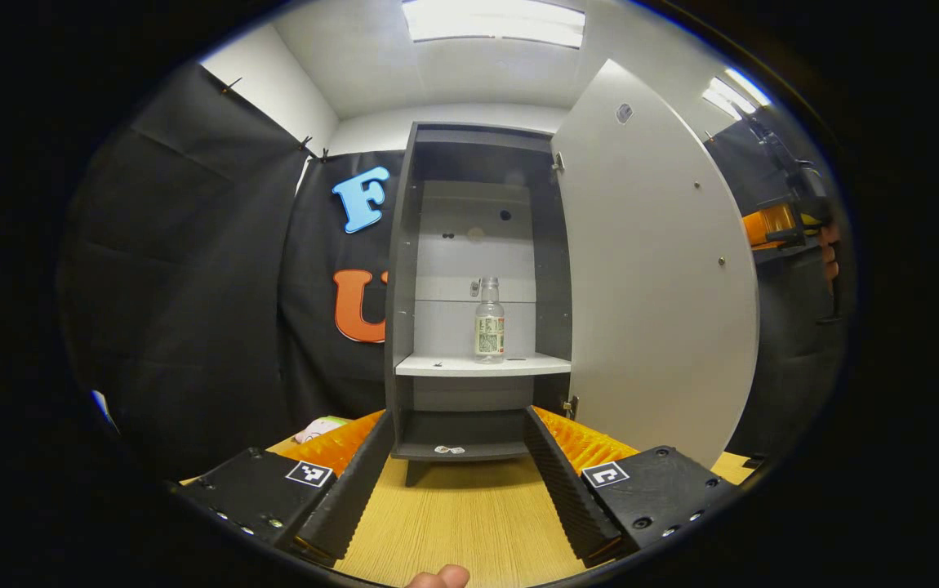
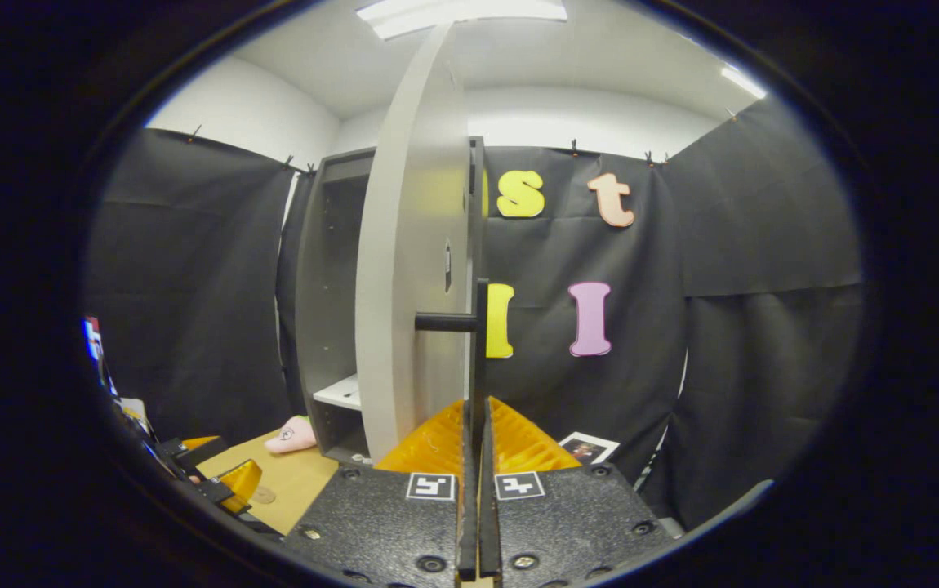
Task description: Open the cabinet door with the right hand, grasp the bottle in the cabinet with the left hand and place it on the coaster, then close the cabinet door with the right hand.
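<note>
The cabinet (image 1: 478,286) stands at the back of the wooden table (image 1: 461,523) with its door (image 1: 649,278) swung wide to the right, so the opening step looks done. In the right gripper view the door (image 2: 408,269) is seen nearly edge-on, and its handle (image 2: 479,359) runs down into the thin slit between the right gripper (image 2: 473,490) fingers, which stand almost together. They appear clamped on the bar, though the contact itself is hidden behind the fingers.

The left gripper (image 1: 457,482) is spread wide and holds nothing; its 2 fingers frame the cabinet's lower compartment. A fingertip of the hand (image 1: 437,578) holding it shows at the bottom edge.

The bottle (image 1: 489,320) stands upright on the white middle shelf (image 1: 482,365), slightly right of centre, well apart from the left gripper and above the line of its fingers. It lies almost straight ahead, so the approach calls for a lift and a forward reach.

It looks like a small clear plastic bottle with a label and a cap, probably light, and thin-walled enough to dent under a hard squeeze. Smooth plastic may slip, so the labelled middle of the body seems the best hold, below the narrowing neck.

A round disc on the table in the right gripper view may be the coaster (image 2: 264,495), but it is too small to be sure.
</note>
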The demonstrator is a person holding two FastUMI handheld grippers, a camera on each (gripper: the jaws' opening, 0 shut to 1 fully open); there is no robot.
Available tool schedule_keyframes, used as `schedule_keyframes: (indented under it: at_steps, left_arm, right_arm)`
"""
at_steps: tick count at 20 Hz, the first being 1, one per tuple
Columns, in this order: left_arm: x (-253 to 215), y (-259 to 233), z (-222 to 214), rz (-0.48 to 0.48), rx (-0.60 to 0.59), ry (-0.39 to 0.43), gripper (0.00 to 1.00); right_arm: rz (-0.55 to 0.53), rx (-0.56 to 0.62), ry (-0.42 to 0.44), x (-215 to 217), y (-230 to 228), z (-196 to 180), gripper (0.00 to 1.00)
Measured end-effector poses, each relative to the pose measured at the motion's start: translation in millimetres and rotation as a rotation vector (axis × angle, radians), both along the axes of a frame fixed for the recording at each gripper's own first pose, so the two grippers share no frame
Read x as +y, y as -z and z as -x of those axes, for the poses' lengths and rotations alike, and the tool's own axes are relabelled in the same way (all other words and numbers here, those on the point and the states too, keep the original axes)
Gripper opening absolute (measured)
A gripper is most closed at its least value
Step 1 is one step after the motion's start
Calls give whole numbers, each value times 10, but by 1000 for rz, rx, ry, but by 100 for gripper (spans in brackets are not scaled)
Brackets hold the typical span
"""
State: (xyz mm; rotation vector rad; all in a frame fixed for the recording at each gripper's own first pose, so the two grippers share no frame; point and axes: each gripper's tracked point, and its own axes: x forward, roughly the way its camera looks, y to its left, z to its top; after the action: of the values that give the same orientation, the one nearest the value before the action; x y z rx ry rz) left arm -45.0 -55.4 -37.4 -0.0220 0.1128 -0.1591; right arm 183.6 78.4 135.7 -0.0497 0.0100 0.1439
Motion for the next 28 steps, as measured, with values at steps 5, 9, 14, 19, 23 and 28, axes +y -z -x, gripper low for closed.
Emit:
schedule_keyframes:
  at_steps: [5,9,14,19,23,28]
  left_arm:
    - [-44,13,-64,4,4,-5,95]
    - [-126,29,-90,-4,9,7,95]
    - [-260,130,-36,-12,40,39,95]
    - [-275,99,-69,-23,37,34,95]
    - [-274,19,-176,-40,21,36,95]
    - [-512,-157,-485,-1,13,76,95]
  right_arm:
    - [-7,14,1,-92,124,282,5]
    - [-20,-19,53,-309,188,419,7]
    - [-36,-29,54,-440,307,419,15]
    - [-27,-40,70,-554,422,343,74]
    - [-8,-40,96,-652,498,297,99]
    - [-13,-20,94,-686,622,268,99]
